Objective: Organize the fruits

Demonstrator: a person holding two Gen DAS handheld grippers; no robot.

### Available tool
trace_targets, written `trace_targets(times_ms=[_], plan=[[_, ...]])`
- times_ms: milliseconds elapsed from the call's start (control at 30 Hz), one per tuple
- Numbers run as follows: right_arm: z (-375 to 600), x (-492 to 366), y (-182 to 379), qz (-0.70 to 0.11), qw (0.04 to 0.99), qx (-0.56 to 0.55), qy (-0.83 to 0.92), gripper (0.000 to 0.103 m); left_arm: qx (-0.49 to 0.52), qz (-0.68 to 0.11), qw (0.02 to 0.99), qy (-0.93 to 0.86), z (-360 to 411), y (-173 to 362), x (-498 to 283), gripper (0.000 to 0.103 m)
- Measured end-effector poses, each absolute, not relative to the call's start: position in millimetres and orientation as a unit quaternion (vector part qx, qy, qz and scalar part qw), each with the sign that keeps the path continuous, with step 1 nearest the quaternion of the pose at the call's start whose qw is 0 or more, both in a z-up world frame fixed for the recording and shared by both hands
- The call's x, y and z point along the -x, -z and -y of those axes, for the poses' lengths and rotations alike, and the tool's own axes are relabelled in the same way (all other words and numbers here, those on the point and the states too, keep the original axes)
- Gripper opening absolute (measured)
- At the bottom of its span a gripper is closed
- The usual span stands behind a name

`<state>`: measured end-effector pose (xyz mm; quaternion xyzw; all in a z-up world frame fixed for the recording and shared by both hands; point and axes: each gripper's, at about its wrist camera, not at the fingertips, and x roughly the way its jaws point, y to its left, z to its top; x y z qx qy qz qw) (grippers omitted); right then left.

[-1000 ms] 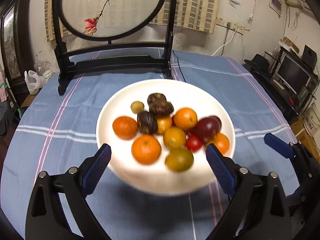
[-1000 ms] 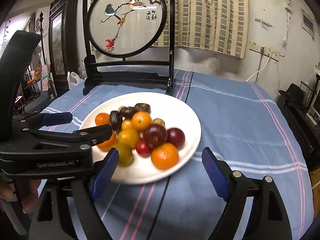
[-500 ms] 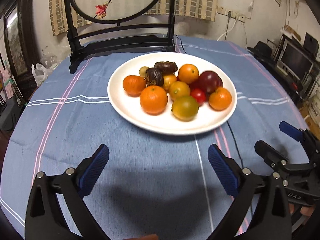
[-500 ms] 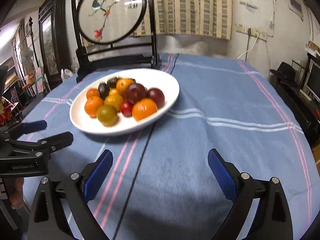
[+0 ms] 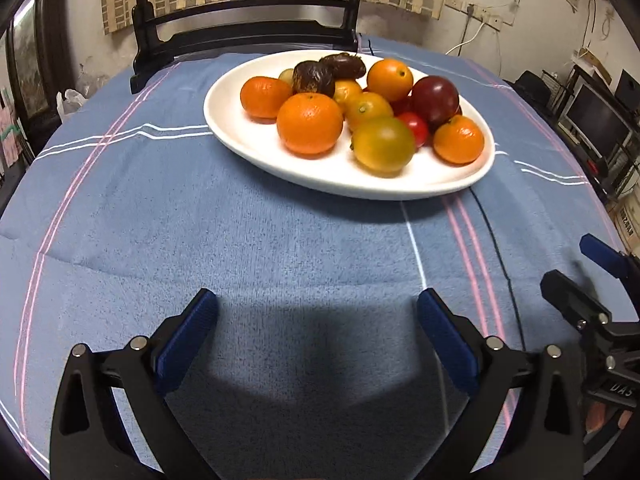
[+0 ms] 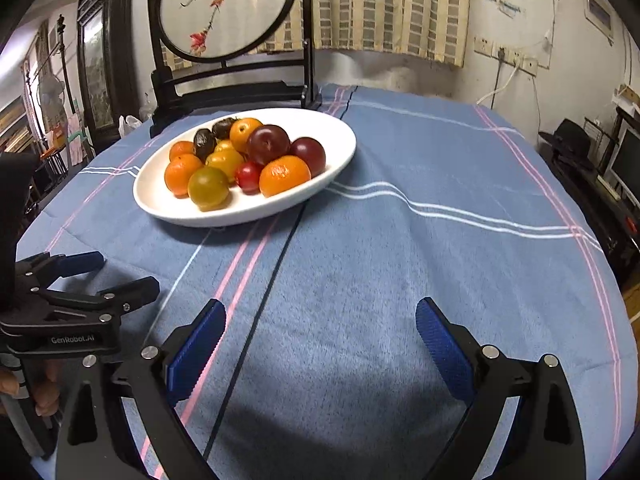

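A white plate (image 5: 256,148) stands on the blue striped cloth, heaped with fruit. It holds oranges (image 5: 309,124), a greenish tomato (image 5: 383,144), a dark plum (image 5: 435,96), a red cherry tomato (image 5: 414,126) and brown dates (image 5: 312,76). My left gripper (image 5: 316,304) hovers low over bare cloth short of the plate, open and holding nothing. The right gripper (image 6: 320,308) is likewise open over the cloth, with the plate (image 6: 248,212) ahead to its left. Each gripper shows at the edge of the other's view: the right gripper (image 5: 592,276) and the left gripper (image 6: 104,276).
A round embroidered screen on a black stand (image 6: 228,8) rises right behind the plate. Monitors and shelves (image 5: 596,120) stand past the table's right edge, and a black hat (image 6: 570,136) lies there. Bare cloth spreads to the right of the plate.
A second ago the plate's near rim lay between the fingers of both grippers. Both have since drawn back and sunk toward the cloth, and the plate stands apart from them.
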<state>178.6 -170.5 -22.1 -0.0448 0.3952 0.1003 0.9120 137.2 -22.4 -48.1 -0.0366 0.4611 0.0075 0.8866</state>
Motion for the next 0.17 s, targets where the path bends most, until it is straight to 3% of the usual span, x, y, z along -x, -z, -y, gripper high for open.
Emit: trace_targets(times_ms=[167], plan=[[176.7,-177.6,28.4,-0.409,0.907,0.038,-0.09,0.097,0.011,-0.465,0.885,-0.013,29.4,52.6,-139.2,0.099]])
